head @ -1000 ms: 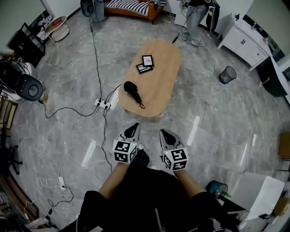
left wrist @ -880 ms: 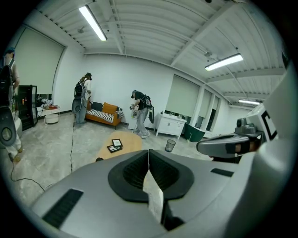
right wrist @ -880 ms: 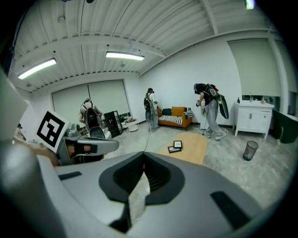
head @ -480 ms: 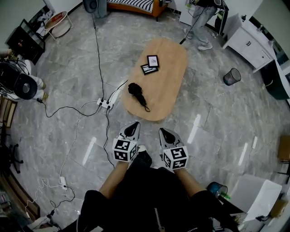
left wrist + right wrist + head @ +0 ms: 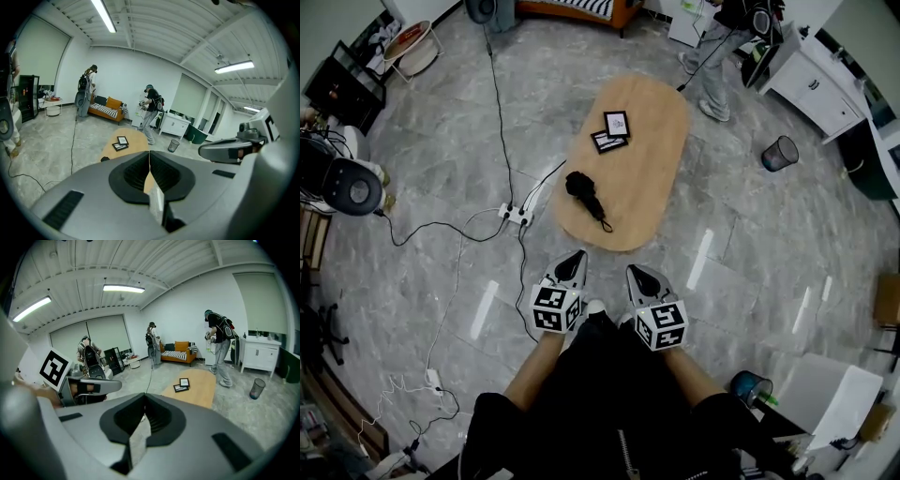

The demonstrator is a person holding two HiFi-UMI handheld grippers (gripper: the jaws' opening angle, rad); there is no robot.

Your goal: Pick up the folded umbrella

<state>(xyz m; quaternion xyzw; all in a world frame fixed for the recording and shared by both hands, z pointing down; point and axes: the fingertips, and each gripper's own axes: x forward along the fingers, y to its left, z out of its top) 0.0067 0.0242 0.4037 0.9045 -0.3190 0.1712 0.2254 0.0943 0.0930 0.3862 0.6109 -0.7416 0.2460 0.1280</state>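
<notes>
Left gripper (image 5: 574, 263) and right gripper (image 5: 638, 278): side by side, low in front of the body, each with jaws pressed together and nothing between them. Pointing forward and downward over the grey marbled floor (image 5: 750, 244). Ahead, well apart from both and out of reach as things stand, the light wooden oval bench (image 5: 652, 112). On its near left part, the black folded umbrella (image 5: 583, 195). Lies almost straight ahead of the left gripper, ahead and off to the left of the right one, so nearer the left. Long axis slanted, far-left to near-right in the head view, thick bundled end farther, thin strap end trailing toward the near edge. Probably calls for closing the gap first, then opening the jaws and setting them across that slant at the thick middle. Beyond, two small dark-framed cards (image 5: 610, 131), well clear of the umbrella.
</notes>
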